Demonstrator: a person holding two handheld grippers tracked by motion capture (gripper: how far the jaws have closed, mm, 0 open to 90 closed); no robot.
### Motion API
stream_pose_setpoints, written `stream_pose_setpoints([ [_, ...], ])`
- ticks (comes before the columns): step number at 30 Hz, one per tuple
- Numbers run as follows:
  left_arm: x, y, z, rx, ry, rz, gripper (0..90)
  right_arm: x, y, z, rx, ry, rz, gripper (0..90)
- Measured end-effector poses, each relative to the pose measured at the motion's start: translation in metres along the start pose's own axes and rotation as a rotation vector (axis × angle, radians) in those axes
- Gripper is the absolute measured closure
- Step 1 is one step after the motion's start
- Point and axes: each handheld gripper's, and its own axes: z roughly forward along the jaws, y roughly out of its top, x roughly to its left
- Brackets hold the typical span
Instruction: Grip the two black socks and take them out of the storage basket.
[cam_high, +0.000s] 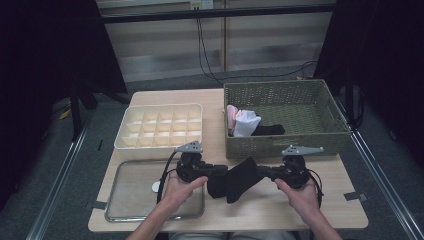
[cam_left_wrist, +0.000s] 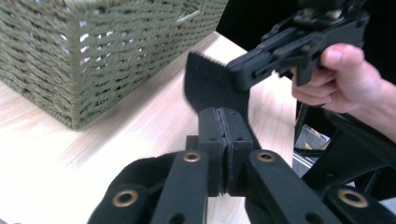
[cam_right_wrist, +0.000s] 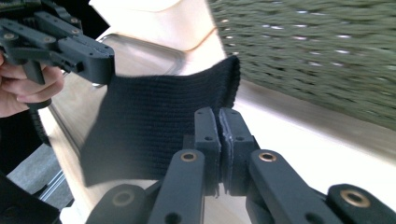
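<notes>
A black sock (cam_high: 235, 182) hangs stretched between my two grippers just above the table's front middle. My left gripper (cam_high: 216, 172) is shut on its left end and my right gripper (cam_high: 265, 172) on its right end. In the left gripper view the jaws (cam_left_wrist: 226, 116) pinch the sock (cam_left_wrist: 205, 84), which runs up to the right gripper (cam_left_wrist: 243, 74) at upper right. The right gripper view has its jaws (cam_right_wrist: 219, 116) closed on the ribbed edge of the sock (cam_right_wrist: 149, 126), with the left gripper (cam_right_wrist: 100, 58) gripping the far corner at upper left.
A green woven basket (cam_high: 300, 145) stands at the back right and holds a white and pink cloth (cam_high: 242, 122) and a dark garment (cam_high: 270, 130). A cream divided organiser (cam_high: 165, 106) sits at the back left. A metal tray (cam_high: 130, 215) lies at the front left.
</notes>
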Motion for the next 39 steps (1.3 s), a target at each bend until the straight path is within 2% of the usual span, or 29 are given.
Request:
stream_pose_setpoints([
  [3,0.002,-0.001,0.002,0.004,0.004,-0.011,76.2,-0.006,-0.002,-0.006,-0.005,-0.025,0.005,86.4],
  [5,0.003,-0.003,0.003,0.014,0.019,-0.017,71.7,-0.010,-0.003,-0.008,0.010,-0.057,-0.004,86.4],
  [7,0.007,-0.007,0.003,0.023,0.027,-0.024,70.7,-0.016,-0.005,-0.012,0.022,-0.072,0.002,86.5],
  [9,0.011,-0.013,0.003,0.043,0.030,-0.035,72.7,-0.019,-0.007,-0.015,0.022,-0.085,0.010,86.5],
  [12,0.013,-0.022,0.007,0.102,0.028,-0.002,81.4,-0.024,-0.010,-0.018,0.015,-0.100,0.020,86.5],
  [13,0.013,-0.025,0.008,0.126,0.040,0.009,82.5,-0.026,-0.010,-0.018,0.013,-0.101,0.027,86.5],
  [16,0.016,-0.035,0.014,0.159,0.052,-0.006,82.1,-0.031,-0.013,-0.020,0.013,-0.120,0.036,86.4],
  [18,0.018,-0.040,0.018,0.185,0.074,-0.006,78.5,-0.034,-0.014,-0.021,0.013,-0.126,0.038,86.4],
  [20,0.018,-0.043,0.022,0.206,0.081,-0.003,70.5,-0.037,-0.015,-0.022,0.010,-0.136,0.042,86.4],
  [22,0.016,-0.045,0.024,0.234,0.083,0.018,64.3,-0.039,-0.015,-0.025,0.005,-0.140,0.052,86.4],
  [25,0.015,-0.048,0.027,0.252,0.079,0.030,61.4,-0.045,-0.017,-0.028,-0.003,-0.146,0.064,86.4],
  [27,0.013,-0.050,0.029,0.260,0.101,0.051,60.2,-0.047,-0.017,-0.030,-0.005,-0.152,0.070,86.4],
  [28,0.013,-0.050,0.029,0.262,0.084,0.054,59.9,-0.048,-0.018,-0.031,-0.006,-0.154,0.074,86.4],
  [30,0.013,-0.051,0.030,0.275,0.090,0.068,62.1,-0.050,-0.018,-0.034,-0.010,-0.157,0.073,86.4],
  [31,0.012,-0.052,0.030,0.283,0.102,0.086,66.8,-0.050,-0.019,-0.036,-0.009,-0.161,0.078,86.4],
  [33,0.013,-0.052,0.030,0.292,0.079,0.096,78.0,-0.050,-0.020,-0.038,-0.007,-0.166,0.073,86.4],
  [35,0.014,-0.052,0.030,0.301,0.093,0.101,84.7,-0.051,-0.022,-0.042,0.000,-0.170,0.074,86.4],
  [36,0.016,-0.052,0.031,0.294,0.079,0.095,86.4,-0.051,-0.024,-0.043,-0.001,-0.175,0.074,86.4],
  [39,0.016,-0.050,0.032,0.300,0.085,0.104,86.6,-0.054,-0.031,-0.050,0.004,-0.185,0.076,86.4],
])
